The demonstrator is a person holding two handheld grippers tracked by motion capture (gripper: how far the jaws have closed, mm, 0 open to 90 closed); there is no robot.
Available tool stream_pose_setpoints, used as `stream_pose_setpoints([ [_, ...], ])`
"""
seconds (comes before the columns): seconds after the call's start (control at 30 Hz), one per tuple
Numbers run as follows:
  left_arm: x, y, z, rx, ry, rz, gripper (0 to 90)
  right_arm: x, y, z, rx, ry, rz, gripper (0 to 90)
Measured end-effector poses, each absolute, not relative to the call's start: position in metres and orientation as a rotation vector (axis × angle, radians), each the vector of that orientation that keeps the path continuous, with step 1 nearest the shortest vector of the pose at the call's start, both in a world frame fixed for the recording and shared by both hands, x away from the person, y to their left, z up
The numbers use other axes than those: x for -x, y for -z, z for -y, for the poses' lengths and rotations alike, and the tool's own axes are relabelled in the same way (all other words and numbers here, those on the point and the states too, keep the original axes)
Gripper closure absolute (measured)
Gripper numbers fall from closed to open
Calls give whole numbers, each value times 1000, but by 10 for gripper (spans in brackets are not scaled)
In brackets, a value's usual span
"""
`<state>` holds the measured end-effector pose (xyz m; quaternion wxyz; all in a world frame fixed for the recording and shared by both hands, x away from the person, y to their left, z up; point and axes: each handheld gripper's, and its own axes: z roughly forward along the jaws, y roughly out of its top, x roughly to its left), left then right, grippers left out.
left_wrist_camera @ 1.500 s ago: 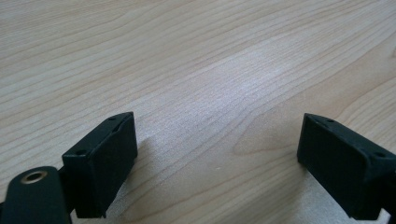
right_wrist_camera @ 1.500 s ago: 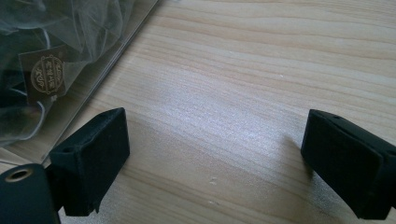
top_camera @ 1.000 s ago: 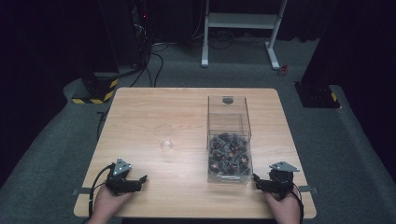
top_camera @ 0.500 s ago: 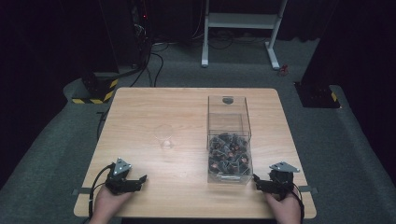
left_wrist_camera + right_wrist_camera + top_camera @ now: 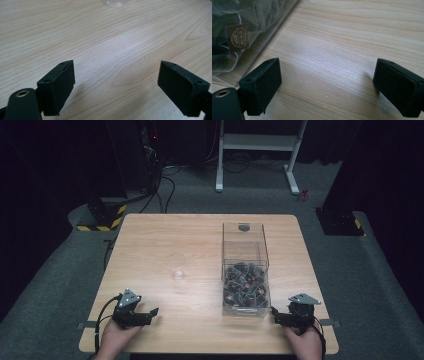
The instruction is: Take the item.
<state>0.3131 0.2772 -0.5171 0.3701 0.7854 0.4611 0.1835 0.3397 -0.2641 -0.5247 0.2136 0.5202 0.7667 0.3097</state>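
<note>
A clear plastic box (image 5: 244, 251) stands on the wooden table (image 5: 165, 240), right of centre, its near half filled with several small dark wrapped packets (image 5: 244, 282). A small clear cup (image 5: 176, 268) sits left of the box, near the table's middle. My left gripper (image 5: 141, 316) rests at the front left edge, open, with bare wood between its jaws; the cup's base (image 5: 114, 2) shows at the top of the left gripper view. My right gripper (image 5: 281, 314) rests at the front right, open and empty, just right of the box's near corner (image 5: 242, 37).
Dark grey carpet surrounds the table. A white metal stand (image 5: 260, 150) is on the floor beyond the far edge. Black equipment with yellow-black striped bases (image 5: 102, 215) flanks the table's far corners. Cables (image 5: 165, 185) run over the floor at the far left.
</note>
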Motion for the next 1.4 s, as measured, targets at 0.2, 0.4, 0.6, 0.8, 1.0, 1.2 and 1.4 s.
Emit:
stream_pose_setpoints([
  [0.2, -314, 511, -275, -1997, -468, -1165, 147, -340, 525, 264, -1443, -859, -2128, 79],
  [0.4, -314, 503, -271, -2002, -484, -1129, 147, -340, 525, 264, -1442, -859, -2128, 79],
  [0.6, -312, 495, -265, -2013, -502, -1097, 147, -340, 525, 264, -1442, -859, -2128, 79],
  [0.8, -311, 492, -260, -1995, -491, -1081, 146, -340, 525, 264, -1444, -860, -2129, 79],
  [1.0, -311, 486, -253, -1974, -486, -1067, 144, -340, 525, 264, -1443, -859, -2129, 79],
  [1.2, -311, 480, -244, -1965, -475, -1038, 144, -340, 525, 264, -1443, -859, -2129, 79],
  [1.4, -312, 476, -237, -1961, -465, -1009, 145, -340, 525, 264, -1442, -860, -2130, 79],
])
